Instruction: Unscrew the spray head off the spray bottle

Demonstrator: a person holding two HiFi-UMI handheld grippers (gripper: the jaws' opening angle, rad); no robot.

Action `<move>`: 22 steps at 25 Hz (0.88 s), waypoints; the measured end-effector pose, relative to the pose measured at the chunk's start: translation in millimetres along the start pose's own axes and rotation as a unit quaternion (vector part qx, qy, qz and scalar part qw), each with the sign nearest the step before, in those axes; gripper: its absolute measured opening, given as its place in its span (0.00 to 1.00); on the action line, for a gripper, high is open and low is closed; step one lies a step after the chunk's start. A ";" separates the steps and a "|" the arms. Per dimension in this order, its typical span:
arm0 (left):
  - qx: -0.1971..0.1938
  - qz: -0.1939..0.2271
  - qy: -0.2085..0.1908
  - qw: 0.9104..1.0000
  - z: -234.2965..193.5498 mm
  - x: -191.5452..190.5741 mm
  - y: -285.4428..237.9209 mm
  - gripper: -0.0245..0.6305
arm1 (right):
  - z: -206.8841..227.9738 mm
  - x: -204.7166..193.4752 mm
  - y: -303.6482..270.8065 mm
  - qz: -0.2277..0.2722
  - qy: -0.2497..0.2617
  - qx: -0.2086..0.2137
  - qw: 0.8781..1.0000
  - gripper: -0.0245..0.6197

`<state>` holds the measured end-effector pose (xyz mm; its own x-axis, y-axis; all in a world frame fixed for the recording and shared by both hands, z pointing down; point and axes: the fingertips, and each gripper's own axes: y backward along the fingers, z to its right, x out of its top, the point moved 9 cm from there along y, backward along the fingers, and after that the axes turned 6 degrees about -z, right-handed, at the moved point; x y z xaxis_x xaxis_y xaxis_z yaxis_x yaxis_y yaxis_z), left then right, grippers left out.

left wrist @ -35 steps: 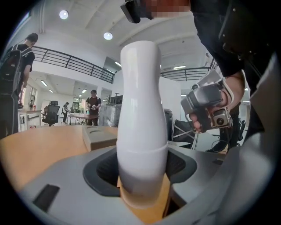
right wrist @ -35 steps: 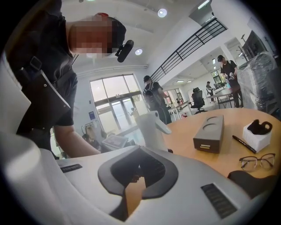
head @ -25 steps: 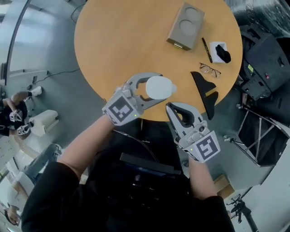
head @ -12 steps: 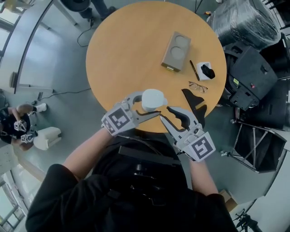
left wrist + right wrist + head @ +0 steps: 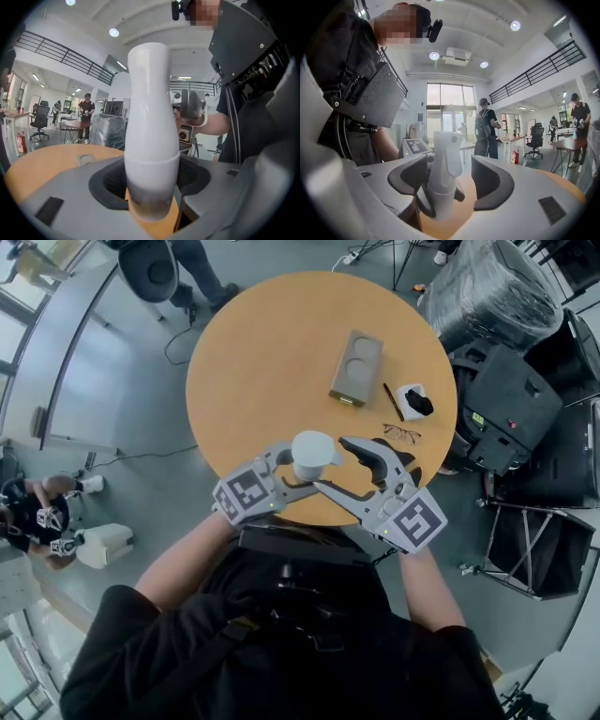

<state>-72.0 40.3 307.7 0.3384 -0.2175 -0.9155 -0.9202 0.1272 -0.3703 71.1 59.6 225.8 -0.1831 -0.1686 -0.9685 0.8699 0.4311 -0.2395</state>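
Left gripper [image 5: 152, 185] clamped low on the spray bottle [image 5: 150, 117], upright over the lower edge of the round table [image 5: 253, 362]; the bottle base is cut off below its jaws. Right gripper [image 5: 450, 180] jaws have just been opening and now stand apart either side of the spray head [image 5: 442, 164]. Clear gap at the right pad; the left side is hard to read behind the black trigger [image 5: 458, 193]. From the head view the bottle is just a white blob

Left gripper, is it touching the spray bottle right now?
Touching. The left gripper view shows the left gripper with both black pads pressed against the sides of the white spray bottle, which stands upright between its jaws.
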 end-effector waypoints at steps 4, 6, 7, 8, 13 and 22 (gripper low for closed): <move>-0.018 -0.010 -0.022 1.000 11.4 8.4 -4.0 0.50 | -4.1 9.8 -8.8 -0.001 0.006 0.028 1.000 0.57; -0.021 -0.009 -0.026 0.999 13.7 11.3 -4.1 0.50 | -7.7 11.6 -15.9 -0.002 0.009 0.041 0.999 0.57; -0.023 -0.006 -0.026 0.999 14.8 12.7 -5.4 0.50 | -8.6 10.8 -18.0 -0.002 0.010 0.046 0.999 0.57; -0.024 -0.005 -0.027 0.999 16.0 14.3 -8.0 0.50 | -8.5 9.6 -18.4 -0.002 0.009 0.050 0.999 0.57; -0.029 -0.030 -0.045 0.998 19.0 17.1 -17.2 0.50 | -5.3 12.6 -17.2 0.016 0.008 0.058 0.998 0.43; -0.136 0.006 -0.073 0.988 28.3 23.2 -6.3 0.50 | -15.6 20.9 -11.8 0.056 -0.013 0.157 0.986 0.34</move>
<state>-52.7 61.9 284.4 0.3328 -0.0738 -0.9401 -0.9369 -0.1392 -0.3207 49.9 64.8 207.3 -0.0703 -0.1593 -0.9847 0.9835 0.1536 -0.0951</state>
